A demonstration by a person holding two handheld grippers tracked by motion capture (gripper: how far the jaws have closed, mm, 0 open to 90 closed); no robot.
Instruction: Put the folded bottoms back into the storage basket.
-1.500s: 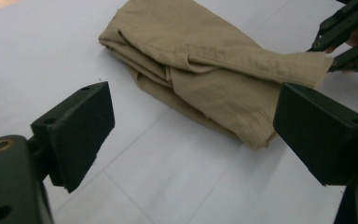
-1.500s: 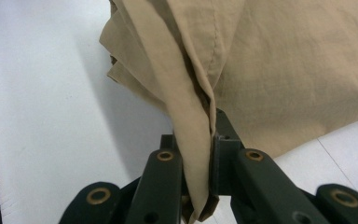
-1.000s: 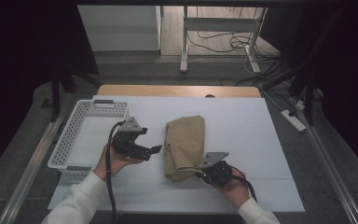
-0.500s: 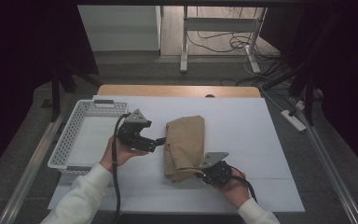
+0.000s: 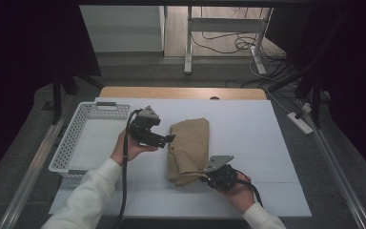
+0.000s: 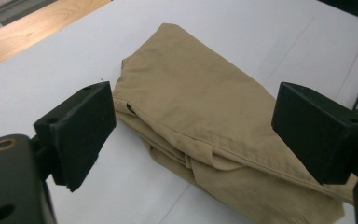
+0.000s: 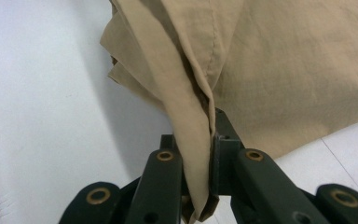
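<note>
The right gripper (image 7: 198,186) pinched the folded tan cloth (image 5: 189,148); the left gripper (image 6: 191,135) gaped wide just beside it, holding nothing.

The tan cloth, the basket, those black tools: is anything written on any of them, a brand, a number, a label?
No readable text anywhere.
Folded tan cloth: plain fabric with seams, no tag or print.
White basket: no label visible.
Left gripper and right gripper: plain black jaws with brass-coloured screws, no markings.
</note>
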